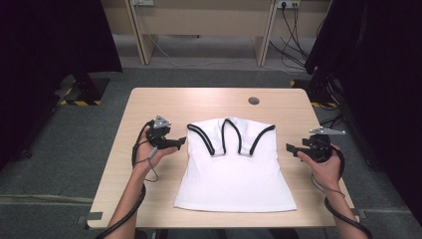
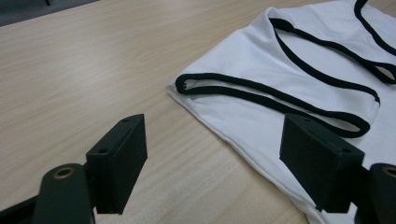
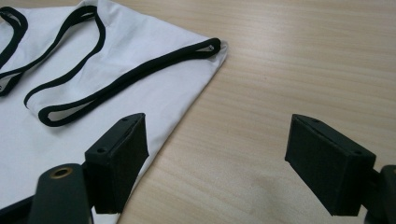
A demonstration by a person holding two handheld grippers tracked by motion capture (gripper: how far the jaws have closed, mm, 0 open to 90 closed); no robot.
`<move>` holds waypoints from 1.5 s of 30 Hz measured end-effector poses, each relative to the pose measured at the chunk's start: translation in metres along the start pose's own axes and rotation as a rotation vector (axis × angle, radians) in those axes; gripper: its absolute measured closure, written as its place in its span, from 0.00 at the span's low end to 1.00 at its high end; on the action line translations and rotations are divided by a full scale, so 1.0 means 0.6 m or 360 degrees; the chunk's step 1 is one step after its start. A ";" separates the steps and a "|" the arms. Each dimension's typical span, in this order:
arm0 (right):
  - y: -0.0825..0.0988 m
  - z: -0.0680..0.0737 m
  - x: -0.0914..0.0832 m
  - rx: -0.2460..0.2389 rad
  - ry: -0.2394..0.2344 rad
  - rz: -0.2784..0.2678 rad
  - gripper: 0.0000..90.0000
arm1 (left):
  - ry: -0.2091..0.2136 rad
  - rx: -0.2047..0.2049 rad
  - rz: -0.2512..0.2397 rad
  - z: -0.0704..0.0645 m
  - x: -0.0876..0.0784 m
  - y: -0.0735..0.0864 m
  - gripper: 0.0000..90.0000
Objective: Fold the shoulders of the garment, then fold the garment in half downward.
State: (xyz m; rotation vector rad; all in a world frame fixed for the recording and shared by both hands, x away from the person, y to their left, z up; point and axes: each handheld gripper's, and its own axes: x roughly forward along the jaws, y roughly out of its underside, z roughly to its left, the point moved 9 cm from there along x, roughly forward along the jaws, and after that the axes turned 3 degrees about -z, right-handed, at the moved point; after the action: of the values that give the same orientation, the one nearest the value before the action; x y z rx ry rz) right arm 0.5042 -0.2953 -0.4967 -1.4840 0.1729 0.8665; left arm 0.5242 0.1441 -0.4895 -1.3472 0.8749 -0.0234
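Lying flat between tools — white top (image 1: 234, 169) | left tool (image 1: 180, 142), right tool (image 1: 291, 148) — wide open, empty

no text, label, brand, number or sign can be read anywhere here.

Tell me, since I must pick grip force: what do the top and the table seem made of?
The top looks like thin, matte white knit fabric, probably cotton jersey: it lies limp with soft folds, edged in black binding. The table looks like light wood-grain laminate or veneer with a smooth satin finish; streaky grain shows in both gripper views.
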 end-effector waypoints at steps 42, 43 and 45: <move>-0.073 0.002 0.191 -0.0268 -0.0010 0.0247 0.87 | 0.0106 0.0062 0.0256 0.028 0.187 -0.029 0.70; -0.073 0.004 0.191 -0.0257 -0.0012 0.0247 0.89 | 0.0116 0.0048 0.0255 0.026 0.187 -0.029 0.75; -0.073 0.005 0.191 -0.0232 -0.0017 0.0253 0.90 | 0.0126 0.0025 0.0238 0.024 0.187 -0.031 0.84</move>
State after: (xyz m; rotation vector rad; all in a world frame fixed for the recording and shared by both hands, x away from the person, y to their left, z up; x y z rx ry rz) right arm 0.6088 -0.2410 -0.5302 -1.6171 0.2261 1.0327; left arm 0.6183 0.0961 -0.5340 -1.2699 1.0385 0.0328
